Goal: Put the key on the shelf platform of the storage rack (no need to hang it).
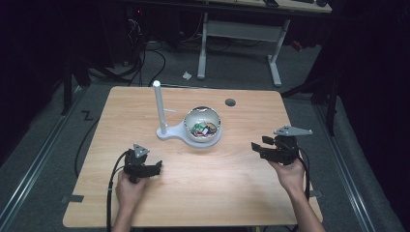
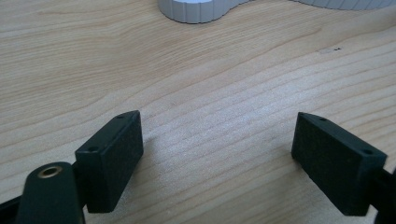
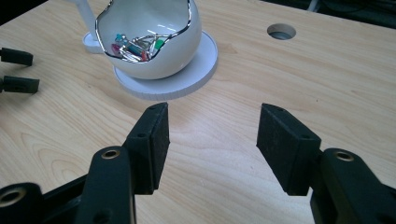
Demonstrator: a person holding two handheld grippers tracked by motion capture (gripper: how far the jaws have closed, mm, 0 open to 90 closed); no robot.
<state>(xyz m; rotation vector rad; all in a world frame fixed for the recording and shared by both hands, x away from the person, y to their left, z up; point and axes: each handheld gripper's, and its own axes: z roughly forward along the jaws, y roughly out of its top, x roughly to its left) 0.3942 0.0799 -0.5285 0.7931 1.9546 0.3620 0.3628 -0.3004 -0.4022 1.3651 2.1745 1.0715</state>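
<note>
Both grippers, left [image 1: 157,166] and right [image 1: 255,146], sit released over the worktop [image 1: 232,188], nothing grasped; the bowl [image 1: 203,123] is at 12 o'clock.

White bowl [image 1: 203,124] with silver rim on white stand [image 1: 170,133], light wood-grain table [image 1: 193,193], black grippers.

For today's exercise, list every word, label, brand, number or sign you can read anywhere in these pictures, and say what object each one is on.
No readable text anywhere.
White bowl: plain, no lettering.
Small coloured items in the bowl: too small to tell whether any carry print.
White stand: unmarked.
Wooden table: wood grain, no print.
Left gripper and right gripper: black, no visible markings.
</note>
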